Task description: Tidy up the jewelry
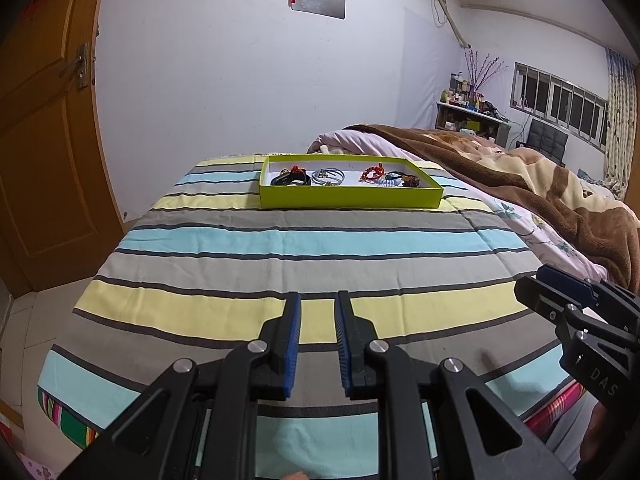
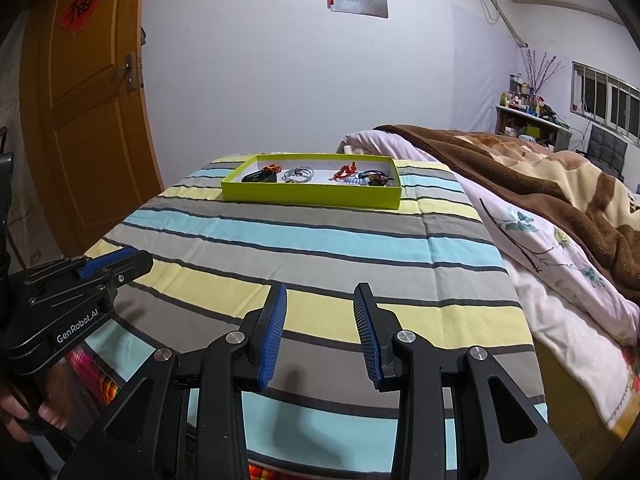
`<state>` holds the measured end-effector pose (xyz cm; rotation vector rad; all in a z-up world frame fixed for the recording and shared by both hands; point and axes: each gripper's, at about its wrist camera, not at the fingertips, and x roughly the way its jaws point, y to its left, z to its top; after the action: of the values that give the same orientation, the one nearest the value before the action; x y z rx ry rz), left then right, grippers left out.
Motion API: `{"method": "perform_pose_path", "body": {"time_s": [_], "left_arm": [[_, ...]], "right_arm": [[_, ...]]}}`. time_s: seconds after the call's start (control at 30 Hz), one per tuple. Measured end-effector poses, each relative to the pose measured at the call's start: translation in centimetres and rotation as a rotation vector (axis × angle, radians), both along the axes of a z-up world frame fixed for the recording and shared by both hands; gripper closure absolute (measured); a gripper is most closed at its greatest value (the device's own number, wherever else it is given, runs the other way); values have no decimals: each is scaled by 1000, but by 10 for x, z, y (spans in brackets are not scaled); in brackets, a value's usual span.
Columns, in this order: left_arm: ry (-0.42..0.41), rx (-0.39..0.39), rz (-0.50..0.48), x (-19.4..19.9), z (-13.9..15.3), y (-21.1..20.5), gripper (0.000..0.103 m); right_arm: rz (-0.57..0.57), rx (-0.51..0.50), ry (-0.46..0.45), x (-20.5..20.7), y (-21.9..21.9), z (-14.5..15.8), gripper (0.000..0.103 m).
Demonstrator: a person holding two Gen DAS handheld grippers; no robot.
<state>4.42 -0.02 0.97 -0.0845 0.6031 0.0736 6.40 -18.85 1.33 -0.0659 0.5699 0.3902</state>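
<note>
A lime-green tray [image 1: 352, 197] [image 2: 312, 197] sits at the far end of the striped cloth. Inside lie a black piece with red beads [image 1: 291, 178] [image 2: 262, 175], silver rings [image 1: 328, 176] [image 2: 297, 174], a red bracelet [image 1: 372, 172] [image 2: 345, 171] and a blue and dark beaded cluster [image 1: 400, 180] [image 2: 370, 178]. My left gripper [image 1: 319, 300] is open and empty, low over the near stripes, far from the tray. My right gripper [image 2: 320, 292] is open and empty, also near the front. Each gripper shows in the other view: the right one [image 1: 560, 292], the left one [image 2: 116, 260].
The striped cloth [image 1: 304, 248] [image 2: 320, 248] covers a raised surface. A brown blanket [image 1: 520, 184] [image 2: 540, 176] and floral quilt [image 2: 560, 272] are piled on the right. A wooden door [image 1: 44, 140] [image 2: 80, 120] stands at the left. A shelf with bottles [image 1: 468, 108] is at the back right.
</note>
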Motion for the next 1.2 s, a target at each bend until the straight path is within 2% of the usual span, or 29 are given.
{"method": "perform_pose_path", "body": {"time_s": [1.2], "left_arm": [[10, 12, 2, -3, -4, -5, 85]], "right_arm": [[-2, -2, -2, -3, 0, 2, 67]]}}
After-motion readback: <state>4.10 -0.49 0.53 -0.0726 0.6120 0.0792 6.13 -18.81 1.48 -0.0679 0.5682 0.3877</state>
